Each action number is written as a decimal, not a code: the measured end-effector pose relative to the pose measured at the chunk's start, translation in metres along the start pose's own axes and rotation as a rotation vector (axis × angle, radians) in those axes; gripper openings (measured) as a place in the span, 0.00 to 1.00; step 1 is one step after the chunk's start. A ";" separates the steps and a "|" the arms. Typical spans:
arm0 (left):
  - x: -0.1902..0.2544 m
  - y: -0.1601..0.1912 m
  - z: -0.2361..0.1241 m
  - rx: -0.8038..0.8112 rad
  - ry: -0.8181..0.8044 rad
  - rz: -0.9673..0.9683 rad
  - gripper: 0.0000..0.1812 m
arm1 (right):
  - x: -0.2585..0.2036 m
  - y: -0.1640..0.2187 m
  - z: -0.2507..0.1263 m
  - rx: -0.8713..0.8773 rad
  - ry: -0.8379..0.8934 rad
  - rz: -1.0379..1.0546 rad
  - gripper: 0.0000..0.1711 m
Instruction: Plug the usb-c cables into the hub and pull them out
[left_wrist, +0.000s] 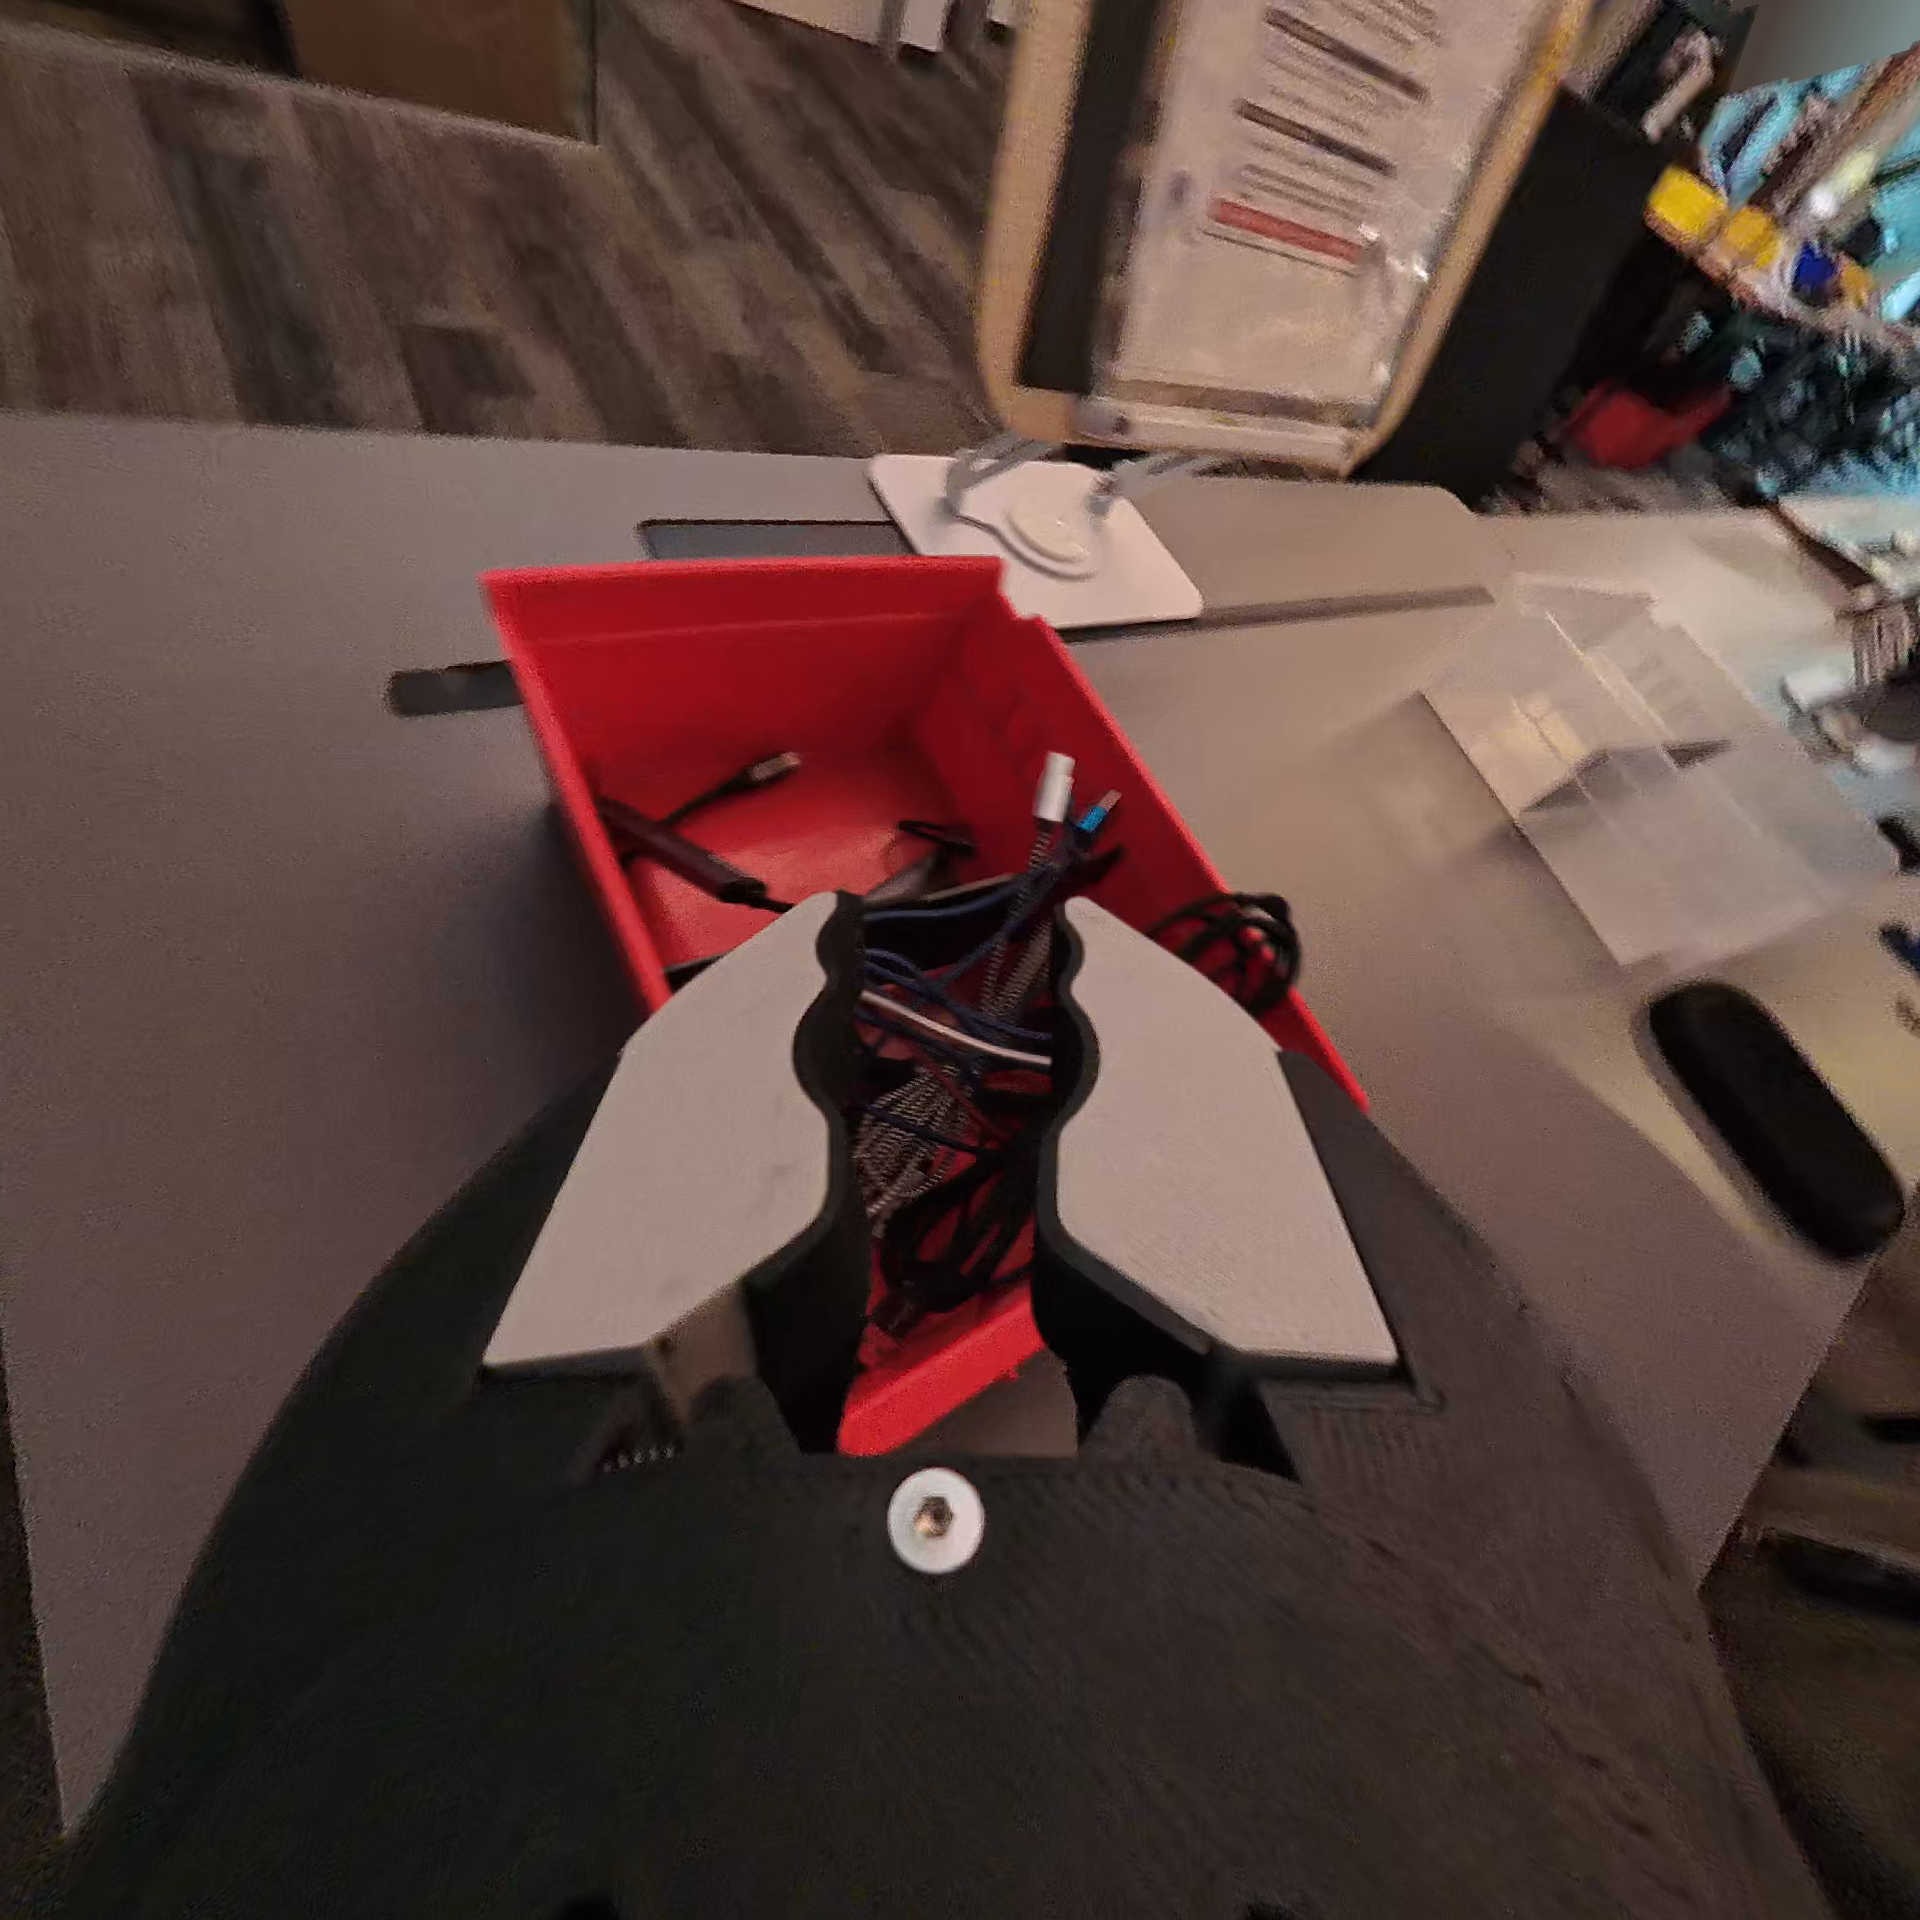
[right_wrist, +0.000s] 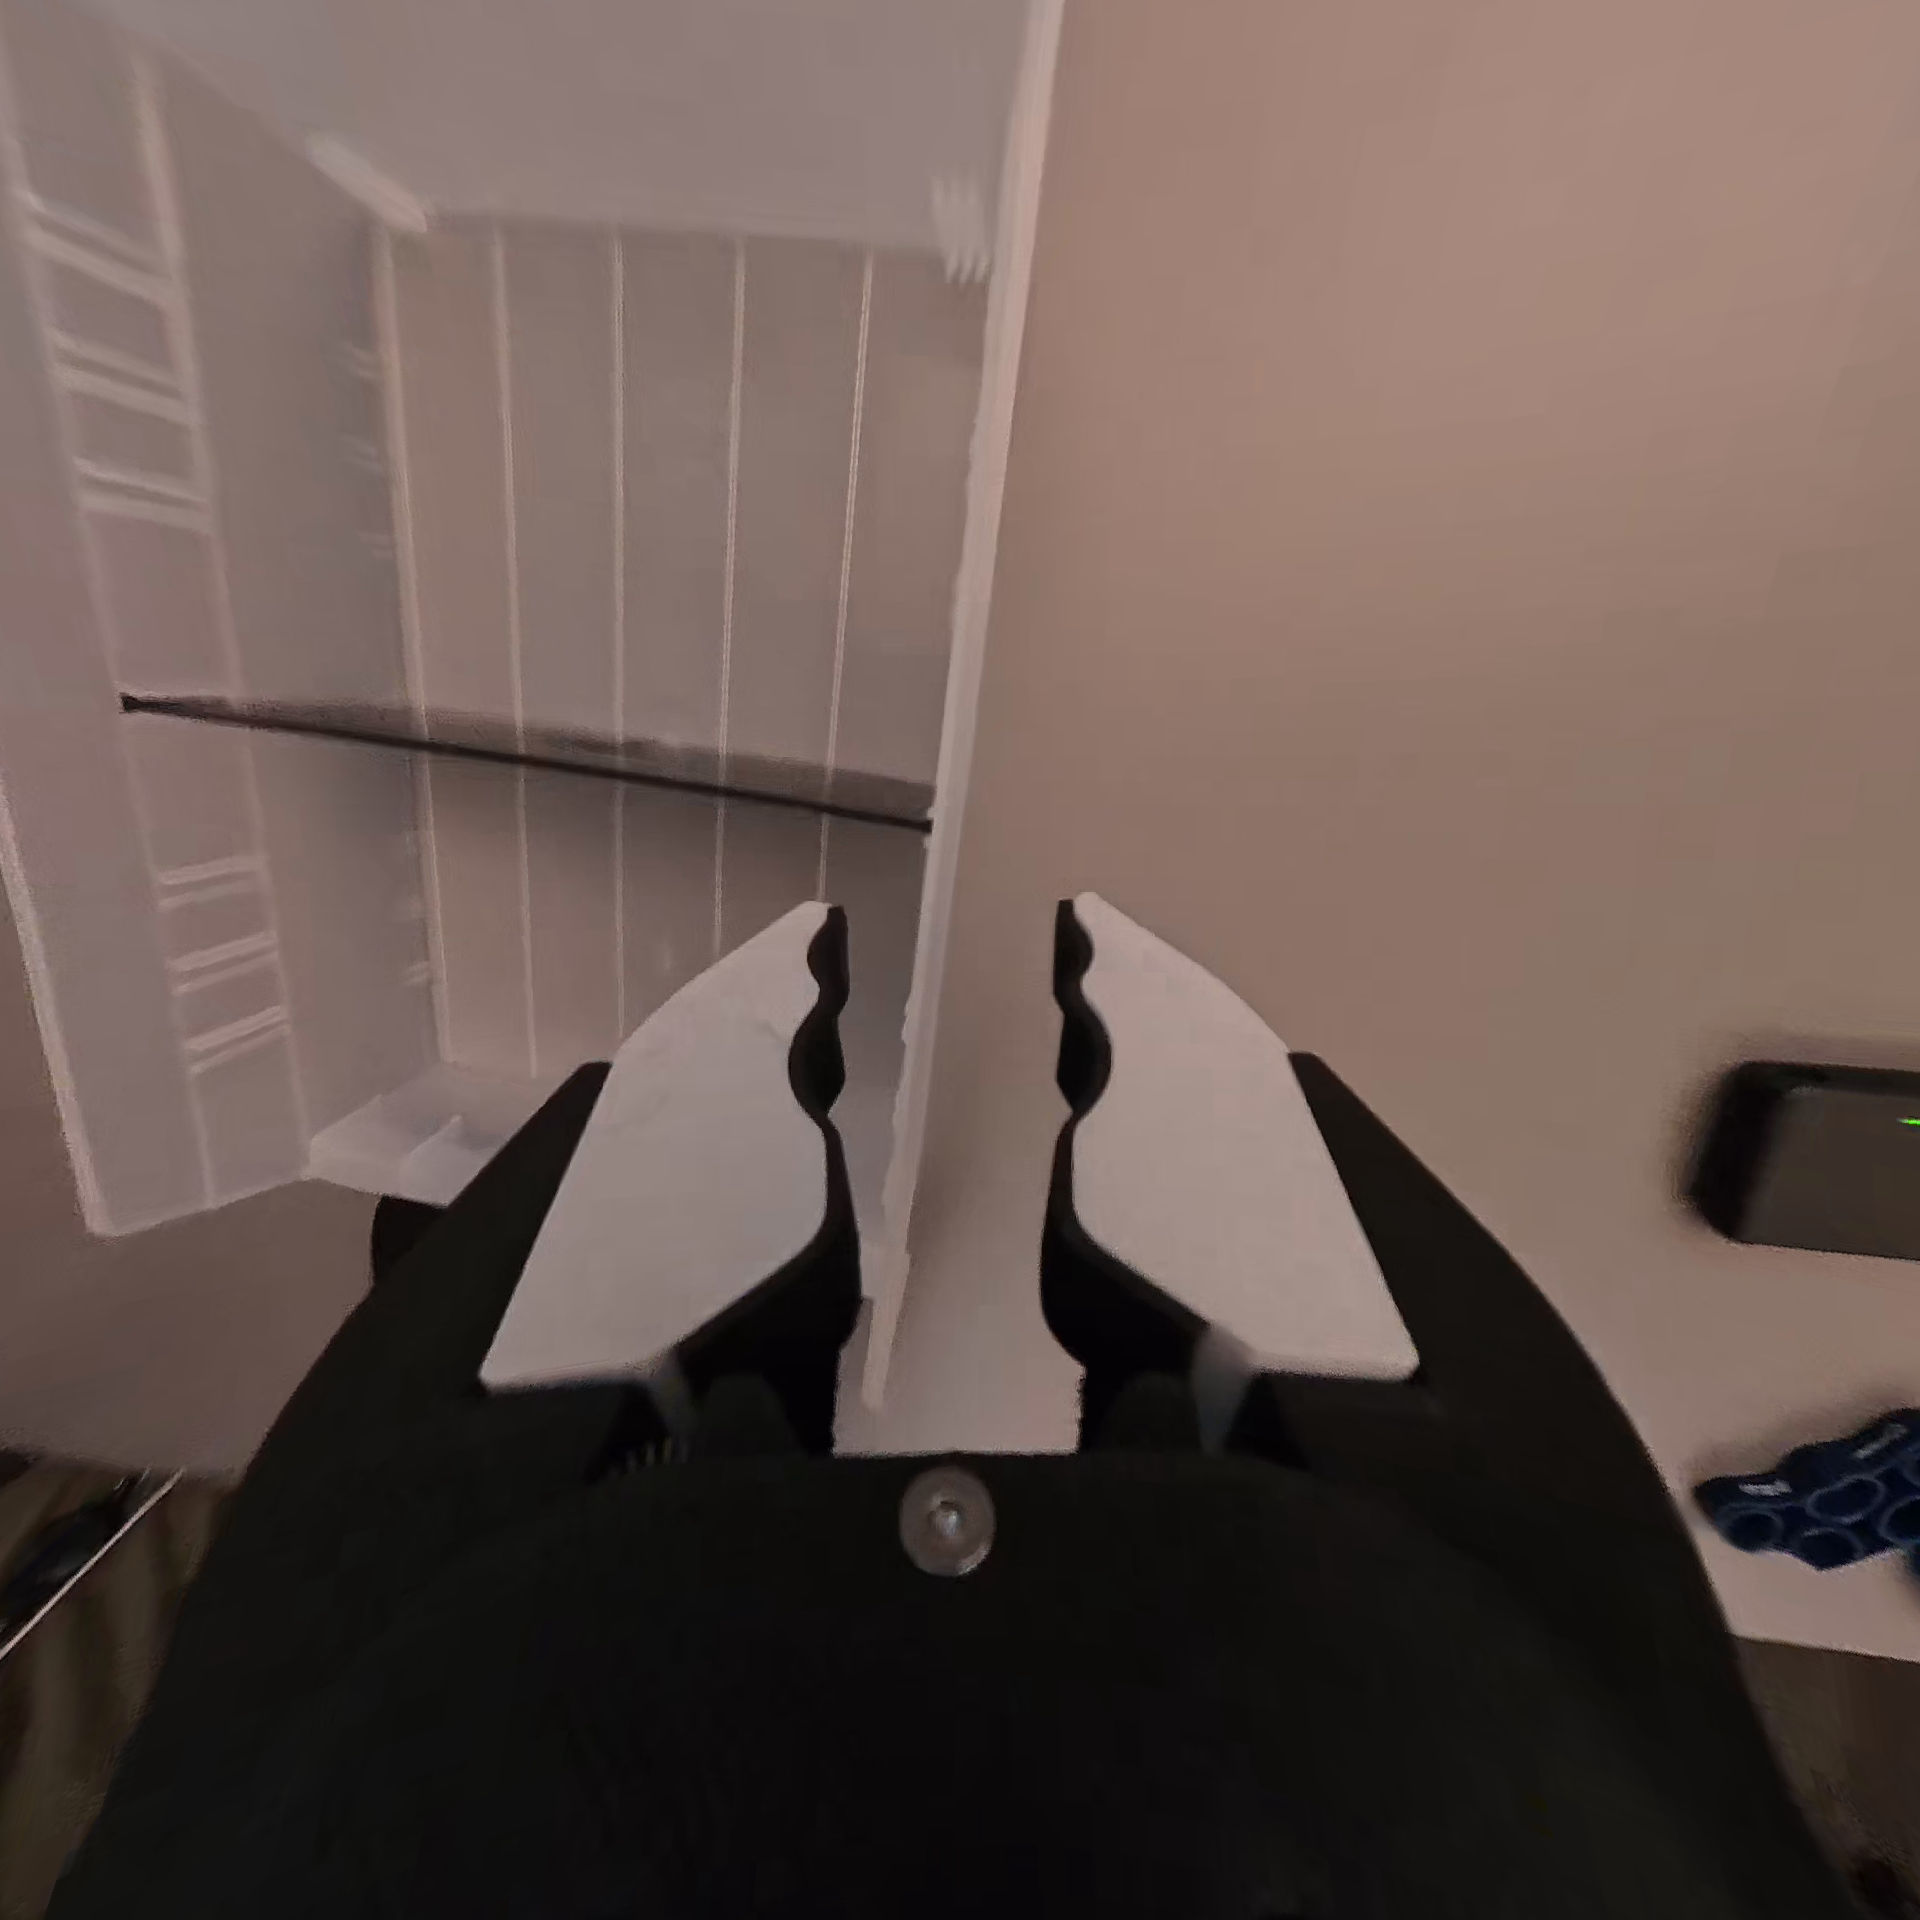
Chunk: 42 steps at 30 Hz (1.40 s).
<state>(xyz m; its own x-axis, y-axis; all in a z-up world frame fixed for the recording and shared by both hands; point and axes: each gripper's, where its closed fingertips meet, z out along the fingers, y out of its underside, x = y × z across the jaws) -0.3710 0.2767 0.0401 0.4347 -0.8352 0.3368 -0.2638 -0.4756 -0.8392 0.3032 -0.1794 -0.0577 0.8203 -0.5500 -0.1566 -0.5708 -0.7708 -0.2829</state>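
Note:
A red bin (left_wrist: 727, 665) stands on the grey table (left_wrist: 260, 831) in the left wrist view. It holds a tangle of blue, black and braided cables (left_wrist: 966, 997); a silver plug (left_wrist: 1055, 784) sticks up from it. A slim dark bar with a short cable (left_wrist: 675, 852) lies on the bin's floor. My left gripper (left_wrist: 956, 920) is open and hovers above the tangle, holding nothing. My right gripper (right_wrist: 951, 914) is open and empty over a white surface, straddling the edge of a clear plastic rack (right_wrist: 623, 623). The picture is blurred.
A coiled black cable (left_wrist: 1236, 945) lies right of the bin. A clear box (left_wrist: 1621, 769), a black oblong case (left_wrist: 1766, 1112) and a monitor stand base (left_wrist: 1039, 540) sit on the table. The right wrist view shows a black device with a green light (right_wrist: 1808, 1164) and a blue object (right_wrist: 1818, 1507). Spacing between my two grippers at the tips: around 80 centimeters. The silver plug (left_wrist: 1055, 784) is about 15 centimeters from my left fingertips.

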 end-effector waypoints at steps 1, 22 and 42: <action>0.015 0.004 0.000 -0.016 0.022 0.055 0.19 | 0.003 -0.007 -0.010 0.063 0.033 -0.005 0.23; 0.042 0.142 0.087 -0.541 -0.071 0.434 0.13 | -0.210 -0.056 -0.237 1.583 -0.218 -0.481 0.27; 0.228 0.017 0.040 -0.013 0.117 0.479 0.10 | -0.234 -0.062 -0.196 1.436 -0.282 -0.603 0.25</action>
<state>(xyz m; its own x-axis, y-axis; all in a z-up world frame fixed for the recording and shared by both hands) -0.2423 0.0888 0.0854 0.1624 -0.9859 -0.0396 -0.4211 -0.0329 -0.9064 0.1401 -0.0660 0.1817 0.9783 -0.0869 0.1882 0.2012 0.1782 -0.9632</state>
